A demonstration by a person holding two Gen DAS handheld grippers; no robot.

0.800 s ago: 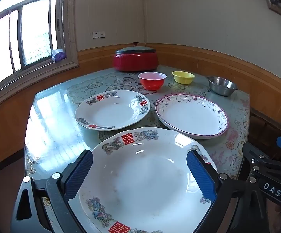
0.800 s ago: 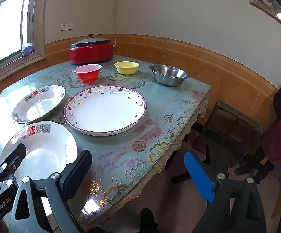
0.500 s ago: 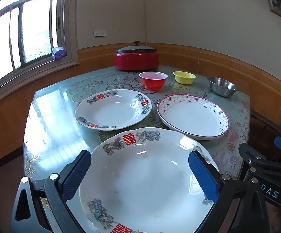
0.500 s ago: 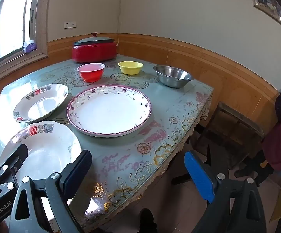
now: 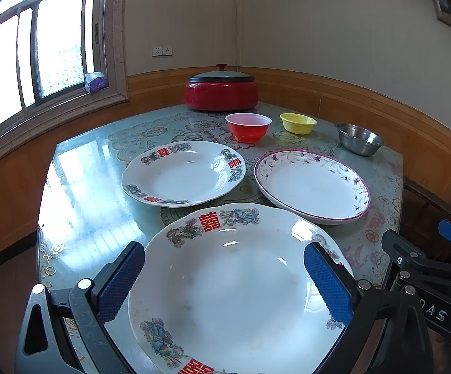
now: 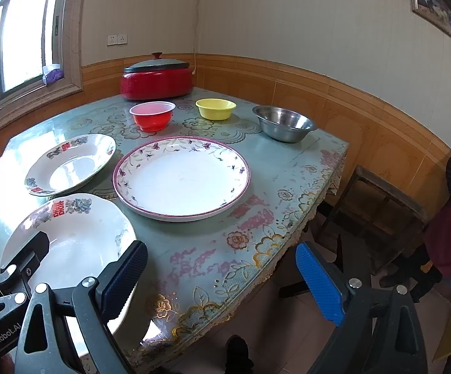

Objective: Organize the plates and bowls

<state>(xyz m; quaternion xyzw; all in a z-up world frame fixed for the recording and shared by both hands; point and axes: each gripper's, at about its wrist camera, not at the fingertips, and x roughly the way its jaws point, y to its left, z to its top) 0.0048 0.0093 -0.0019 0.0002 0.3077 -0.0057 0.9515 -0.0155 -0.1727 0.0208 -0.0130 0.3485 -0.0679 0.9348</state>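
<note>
Starting the stack with the nearest plate

Gripping the near plate (image 5: 234,283) looks like the step in hand: it lies at the table's front edge, right under the left gripper (image 5: 225,280), whose blue pads stand spread wide with nothing between them, one at 9 o'clock and one at 3 o'clock of the plate's well. My judgement: the jaws should drop to the rim nearest the holder and pinch it there, since a glazed, shallow plate offers no other purchase and may slide on the glossy table (image 5: 79,187). Lift level, slowly.

The right gripper (image 6: 222,277) is likewise spread and holds nothing, hanging over the table's corner edge.

At 12 o'clock from the near plate sits a smaller plate (image 5: 183,173) with the same red characters and scalloped rim; at 1 o'clock, a round plate with a purple floral border (image 5: 312,184), deeper-sided. All three are smooth white ceramic.

Farther back stand a red plastic bowl (image 5: 248,127), a yellow bowl (image 5: 298,123) and a shiny steel bowl (image 5: 360,138), well apart from each other. Behind them is a red lidded pot (image 5: 221,92).
</note>
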